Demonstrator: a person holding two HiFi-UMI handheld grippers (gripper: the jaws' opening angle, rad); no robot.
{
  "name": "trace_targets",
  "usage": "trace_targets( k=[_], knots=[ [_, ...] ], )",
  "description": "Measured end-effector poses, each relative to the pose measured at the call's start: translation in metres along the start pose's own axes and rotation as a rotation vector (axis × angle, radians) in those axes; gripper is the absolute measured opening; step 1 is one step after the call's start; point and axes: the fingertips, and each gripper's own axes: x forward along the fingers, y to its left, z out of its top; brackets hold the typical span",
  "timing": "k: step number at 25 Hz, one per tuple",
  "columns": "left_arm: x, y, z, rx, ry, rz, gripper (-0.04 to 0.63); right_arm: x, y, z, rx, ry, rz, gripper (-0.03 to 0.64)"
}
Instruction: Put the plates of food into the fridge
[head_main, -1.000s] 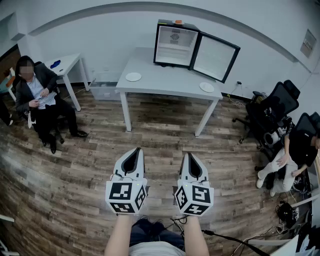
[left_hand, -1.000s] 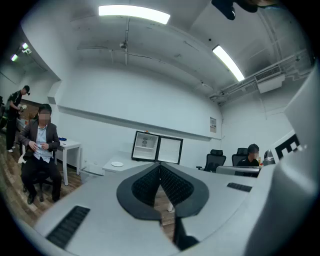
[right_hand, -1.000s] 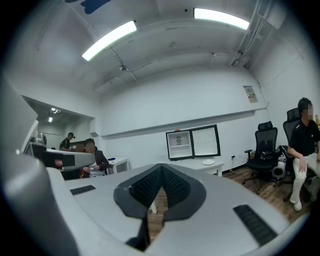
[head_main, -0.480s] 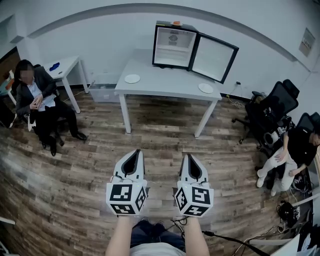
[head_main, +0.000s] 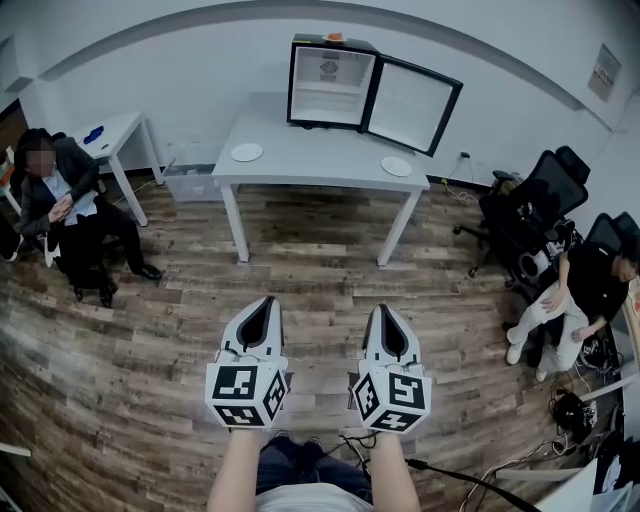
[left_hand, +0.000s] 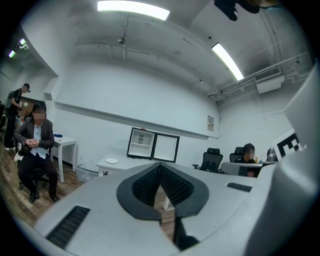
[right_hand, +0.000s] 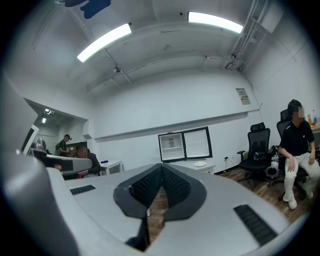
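White plate (head_main: 246, 152), second plate (head_main: 396, 166) on surface (head_main: 310, 168); fridge (head_main: 328, 85) door open. Left tongs (head_main: 266, 302), right tongs (head_main: 386, 311) both clenched, empty.

Open fridge (head_main: 325, 85) on white table (head_main: 320, 162)

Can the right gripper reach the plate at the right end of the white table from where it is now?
Probably not yet. The right gripper, shut and empty, is over the floor, well short of the table where the plate lies. Nothing blocks the way.
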Motion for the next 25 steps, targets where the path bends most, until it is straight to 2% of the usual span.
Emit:
trace_targets(
  k=[8, 13, 18, 25],
  knots=[
    [0.018, -0.027, -0.014, 0.023, 0.024, -0.026, 0.008, 0.001, -0.041, -0.005, 0.022, 0.008, -0.028, 0.014],
    [0.039, -0.024, -0.018, 0.030, 0.046, -0.035, 0.008, 0.018, -0.052, -0.011, 0.056, 0.026, -0.039, 0.014],
    [0.077, -0.015, -0.017, 0.023, 0.041, -0.048, 0.008, 0.052, -0.058, -0.011, 0.046, 0.026, -0.046, 0.014],
    [0.159, 0.007, -0.007, 0.014, 0.037, -0.085, 0.008, 0.132, -0.068, 0.000, 0.044, 0.021, -0.065, 0.014]
  ],
)
